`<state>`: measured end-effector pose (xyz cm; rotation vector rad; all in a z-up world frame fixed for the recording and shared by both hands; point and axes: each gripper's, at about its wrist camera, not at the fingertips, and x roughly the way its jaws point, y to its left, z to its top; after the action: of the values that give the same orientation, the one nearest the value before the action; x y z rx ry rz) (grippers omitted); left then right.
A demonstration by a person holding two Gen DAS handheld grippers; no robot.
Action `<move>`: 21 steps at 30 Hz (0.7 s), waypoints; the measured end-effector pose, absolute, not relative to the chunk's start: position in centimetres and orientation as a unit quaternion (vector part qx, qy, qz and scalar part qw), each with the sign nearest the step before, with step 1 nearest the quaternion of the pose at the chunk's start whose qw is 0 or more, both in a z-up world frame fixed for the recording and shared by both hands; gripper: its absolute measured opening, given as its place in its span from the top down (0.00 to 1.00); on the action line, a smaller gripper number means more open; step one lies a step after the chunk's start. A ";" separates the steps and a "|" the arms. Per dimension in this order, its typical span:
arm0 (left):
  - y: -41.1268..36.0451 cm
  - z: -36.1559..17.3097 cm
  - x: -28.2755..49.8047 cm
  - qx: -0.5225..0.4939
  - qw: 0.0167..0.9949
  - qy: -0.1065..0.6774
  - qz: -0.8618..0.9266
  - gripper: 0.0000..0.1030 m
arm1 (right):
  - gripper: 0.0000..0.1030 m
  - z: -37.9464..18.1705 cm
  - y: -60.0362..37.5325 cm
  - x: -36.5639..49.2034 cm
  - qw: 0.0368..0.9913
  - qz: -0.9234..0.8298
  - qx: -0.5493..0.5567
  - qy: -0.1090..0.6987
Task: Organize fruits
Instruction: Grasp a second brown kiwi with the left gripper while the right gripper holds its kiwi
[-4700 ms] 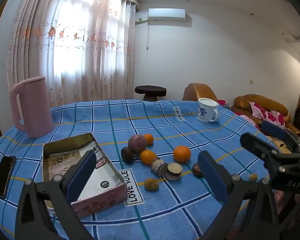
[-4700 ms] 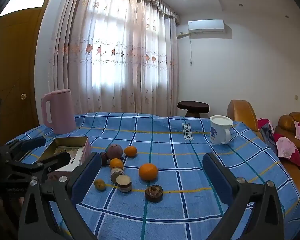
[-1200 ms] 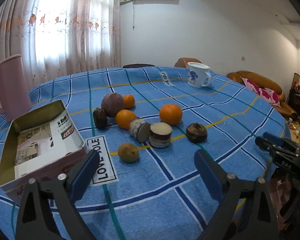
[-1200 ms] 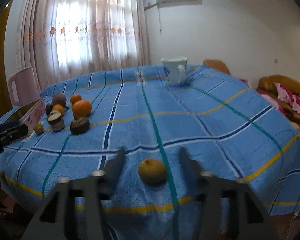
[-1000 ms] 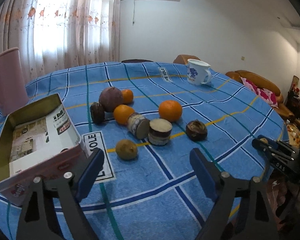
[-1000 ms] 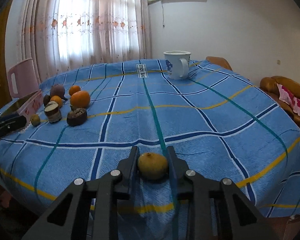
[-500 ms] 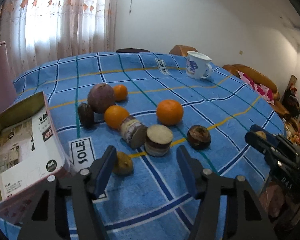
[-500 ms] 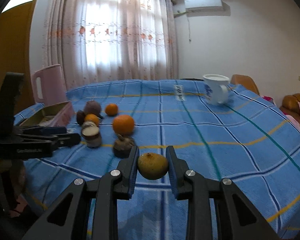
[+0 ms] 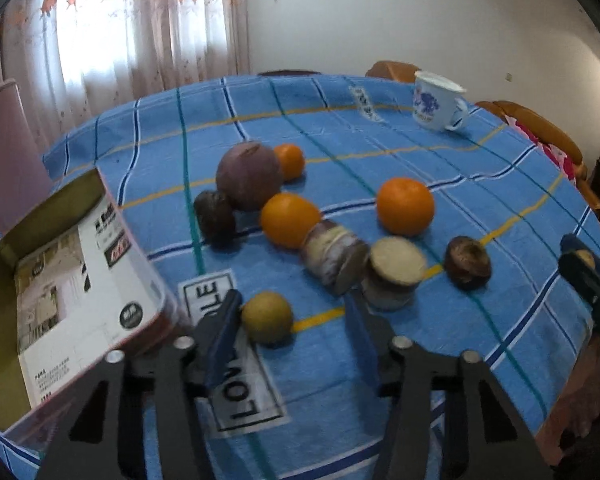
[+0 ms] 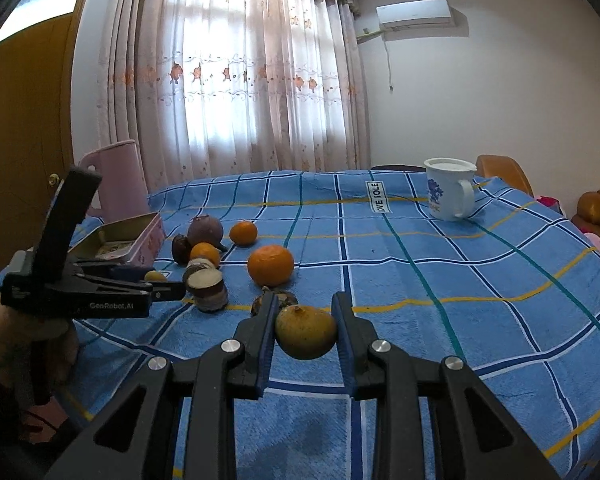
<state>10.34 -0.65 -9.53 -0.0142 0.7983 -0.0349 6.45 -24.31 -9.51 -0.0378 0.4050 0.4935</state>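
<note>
The right gripper [image 10: 305, 330] pinches a small yellow-brown fruit [image 10: 306, 332] between its two pads and holds it up over the blue checked cloth [image 10: 440, 280]. The fruit hangs in the air, probably so it can be carried over to the open tin box [image 10: 124, 240] at the left side of the table.

The left gripper [image 9: 290, 330] points down at a second small yellow-brown fruit [image 9: 267, 317] that sits on the cloth, just beside the tin box [image 9: 72, 292]. Its jaws have just been closing. The fruit is between them. The left pad looks like it is touching the fruit, but there is a clear gap on the other side, so the fruit is not squeezed yet.

The other fruits wait in a bunch near the box: three oranges, a big purple round one [image 9: 249, 176], some dark little ones and some cut pieces. A white mug [image 9: 436, 101] stands far off by itself, and a pink jug [image 10: 116, 180] stands behind the box.

I think both small fruits are going into the box, since it is open and close by.
</note>
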 end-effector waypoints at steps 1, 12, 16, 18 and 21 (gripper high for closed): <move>-0.5 -9.6 10.3 -0.010 0.921 0.390 -0.018 0.57 | 0.72 -9.5 -24.3 6.4 0.949 0.244 -0.018 0.199; 0.1 -9.1 9.3 -0.039 0.926 0.370 -0.062 0.74 | 0.72 -9.5 -23.1 6.3 0.943 0.265 -0.026 0.201; 0.3 -8.8 8.7 -0.044 0.931 0.356 -0.061 0.74 | 0.72 -9.5 -22.4 6.3 0.939 0.275 -0.030 0.203; 0.2 -8.6 8.4 -0.041 0.935 0.349 -0.058 0.74 | 0.72 -9.5 -21.9 6.3 0.937 0.280 -0.034 0.203; 0.0 -8.3 8.1 -0.036 0.939 0.337 -0.056 0.74 | 0.72 -9.3 -21.2 6.5 0.936 0.285 -0.040 0.201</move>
<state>8.12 -0.02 -8.30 -0.0732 0.6874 -0.1141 6.48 -21.15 -9.32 -0.0827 0.4098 0.5821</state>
